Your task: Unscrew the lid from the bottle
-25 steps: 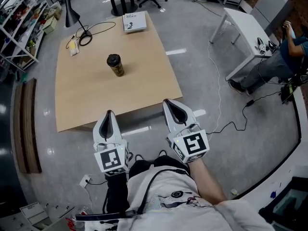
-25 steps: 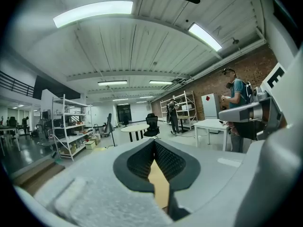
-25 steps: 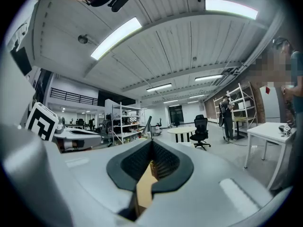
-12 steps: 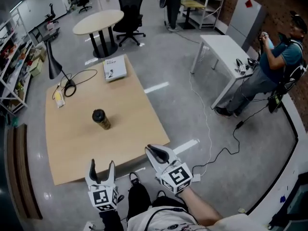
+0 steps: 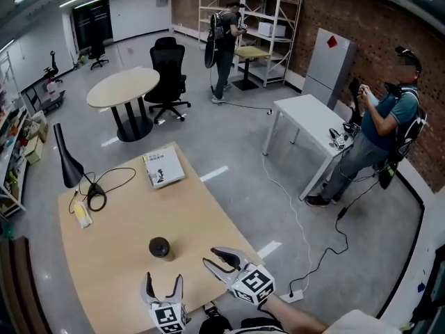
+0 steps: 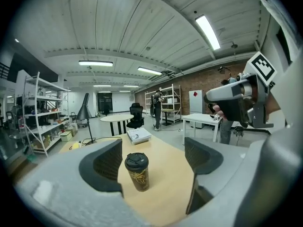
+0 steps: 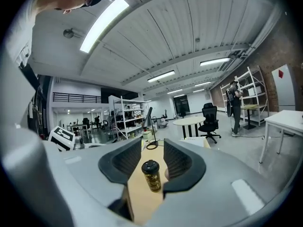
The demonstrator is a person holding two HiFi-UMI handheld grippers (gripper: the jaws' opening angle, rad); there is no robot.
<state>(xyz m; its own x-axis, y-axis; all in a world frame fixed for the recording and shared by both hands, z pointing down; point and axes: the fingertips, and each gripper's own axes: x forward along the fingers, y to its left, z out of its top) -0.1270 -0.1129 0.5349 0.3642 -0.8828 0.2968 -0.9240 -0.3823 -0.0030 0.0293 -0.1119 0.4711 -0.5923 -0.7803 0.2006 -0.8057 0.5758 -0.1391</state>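
the bottle stands upright on the table, lid on.

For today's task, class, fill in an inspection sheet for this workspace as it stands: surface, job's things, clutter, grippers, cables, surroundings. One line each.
Surface: light wooden table.
Job's things: bottle upright toward the table's near edge, with its black lid on.
Clutter: desk lamp, book and a small yellow item at the far end.
Grippers: left hand-held gripper is wide open and right hand-held gripper is slightly open. Both have just been opening. Neither touches the bottle ahead.
Cables: lamp cord looped on the table, floor cable.
Surroundings: round table, office chair, white desk, shelving, two people standing.
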